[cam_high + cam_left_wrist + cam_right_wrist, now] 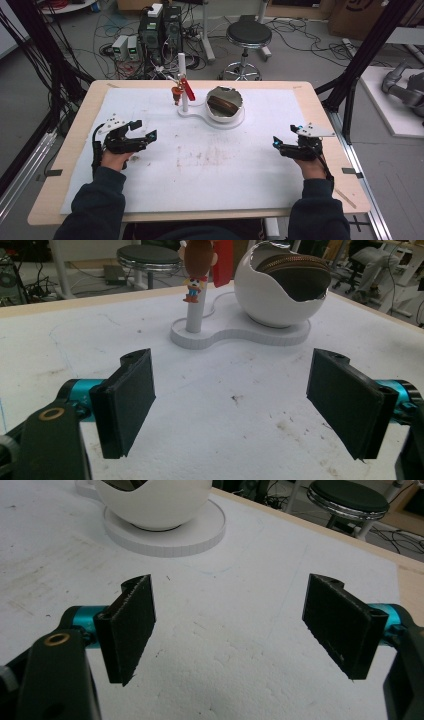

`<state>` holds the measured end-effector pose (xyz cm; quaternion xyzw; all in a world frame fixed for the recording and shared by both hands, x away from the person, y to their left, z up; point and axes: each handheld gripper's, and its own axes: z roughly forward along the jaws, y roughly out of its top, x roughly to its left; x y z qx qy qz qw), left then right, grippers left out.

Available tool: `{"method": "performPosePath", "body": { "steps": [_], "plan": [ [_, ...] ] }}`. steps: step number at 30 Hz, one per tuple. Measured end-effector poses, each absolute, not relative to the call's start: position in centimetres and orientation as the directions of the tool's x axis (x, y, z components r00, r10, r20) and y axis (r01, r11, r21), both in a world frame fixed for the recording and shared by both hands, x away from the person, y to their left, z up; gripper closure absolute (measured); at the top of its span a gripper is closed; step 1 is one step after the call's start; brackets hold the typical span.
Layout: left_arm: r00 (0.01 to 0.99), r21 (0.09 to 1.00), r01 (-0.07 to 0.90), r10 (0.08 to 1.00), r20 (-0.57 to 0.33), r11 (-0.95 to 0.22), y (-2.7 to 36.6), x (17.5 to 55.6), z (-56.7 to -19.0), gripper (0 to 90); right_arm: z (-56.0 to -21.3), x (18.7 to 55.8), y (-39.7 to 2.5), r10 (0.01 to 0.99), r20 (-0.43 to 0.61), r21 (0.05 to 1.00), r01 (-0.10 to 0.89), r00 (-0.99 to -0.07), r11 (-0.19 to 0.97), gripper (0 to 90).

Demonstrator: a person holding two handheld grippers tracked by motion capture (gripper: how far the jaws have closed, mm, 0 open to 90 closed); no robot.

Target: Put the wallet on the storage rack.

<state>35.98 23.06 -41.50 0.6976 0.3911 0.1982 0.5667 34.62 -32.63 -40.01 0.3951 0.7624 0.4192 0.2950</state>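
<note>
The white egg-shaped bowl [225,105] stood on a flat white base [192,113] near the middle of the table's far edge, its broken-looking rim open upward and a brown zipped pouch [223,104] lying inside it. On the same base, just to the left of the bowl, rose a thin white post [183,82], and a small figure with a brown head and a red piece [181,89] hung against that post partway up. In the left gripper view the figure [197,267] showed in front of the post [194,315], with the bowl [280,287] beside it and the pouch's zip [295,262] visible through the opening. The left gripper [142,131] sat near the left edge of the white sheet [210,170] that covered the table [65,150], well apart from the bowl, and its 2 jaws stood released with bare sheet between them. The right gripper [276,143] sat near the right edge, also well apart from the bowl, jaws likewise spread wide and grasping nothing. In the right gripper view the bowl [155,502] rested on the round end of the base [170,537] ahead of the jaws. A black round stool [248,35] stood on the floor beyond the far edge.
</note>
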Motion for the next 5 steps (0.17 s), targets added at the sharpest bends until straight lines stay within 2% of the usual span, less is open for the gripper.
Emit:
{"method": "performPosePath", "body": {
  "steps": [5],
  "plan": [
    [0.613,0.945,0.322,0.773,-0.165,-0.054,23.11,36.04,-41.55,19.2,-40.0,34.66,-32.65,0.849,-0.116,0.875,0.352,-0.516,0.333,21.7]
  ]
}}
